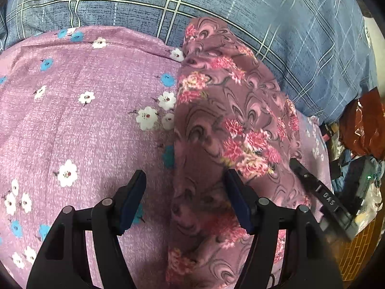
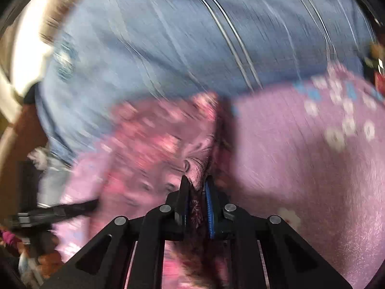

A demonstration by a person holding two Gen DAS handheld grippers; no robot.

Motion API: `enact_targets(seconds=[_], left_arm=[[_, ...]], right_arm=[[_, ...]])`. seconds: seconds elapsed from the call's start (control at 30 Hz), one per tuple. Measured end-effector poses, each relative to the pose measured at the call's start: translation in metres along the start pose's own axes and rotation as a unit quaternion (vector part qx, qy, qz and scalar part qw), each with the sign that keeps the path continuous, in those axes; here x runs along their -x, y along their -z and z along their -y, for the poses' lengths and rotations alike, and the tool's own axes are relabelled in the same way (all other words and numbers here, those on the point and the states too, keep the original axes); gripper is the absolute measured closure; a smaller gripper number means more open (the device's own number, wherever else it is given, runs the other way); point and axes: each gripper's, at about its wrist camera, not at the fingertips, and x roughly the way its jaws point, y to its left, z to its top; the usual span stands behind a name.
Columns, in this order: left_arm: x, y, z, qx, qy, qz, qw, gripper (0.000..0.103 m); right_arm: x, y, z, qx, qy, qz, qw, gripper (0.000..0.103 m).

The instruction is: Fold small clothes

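Left gripper (image 1: 185, 183): jaws wide apart, gripping nothing; the left edge of the floral garment (image 1: 231, 130) lies between the fingers.
Right gripper (image 2: 196, 185): jaws narrow, clamped on a fold of the garment (image 2: 154, 139).
Garment: runs from 6 to 12 o'clock in the left wrist view, on the purple flowered sheet (image 1: 72, 120).
Plaid blue blanket (image 1: 216, 4): at 12 o'clock.
Right wrist view: motion-blurred.

Lilac flowered bedsheet (image 1: 79, 125), blue plaid quilt (image 1: 240, 7) behind, orange brick-patterned floor (image 1: 358, 248), clutter (image 1: 361, 130) at bedside
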Motion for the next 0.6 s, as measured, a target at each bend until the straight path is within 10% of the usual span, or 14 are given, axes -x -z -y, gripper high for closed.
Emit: enact_targets(seconds=[0.6], left_arm=[[0.026, -0.005, -0.018, 0.004, 0.004, 0.003, 1.0000, 0.036]], right_arm=[[0.024, 0.002, 0.038, -0.104, -0.031, 0.012, 0.994, 0.057]])
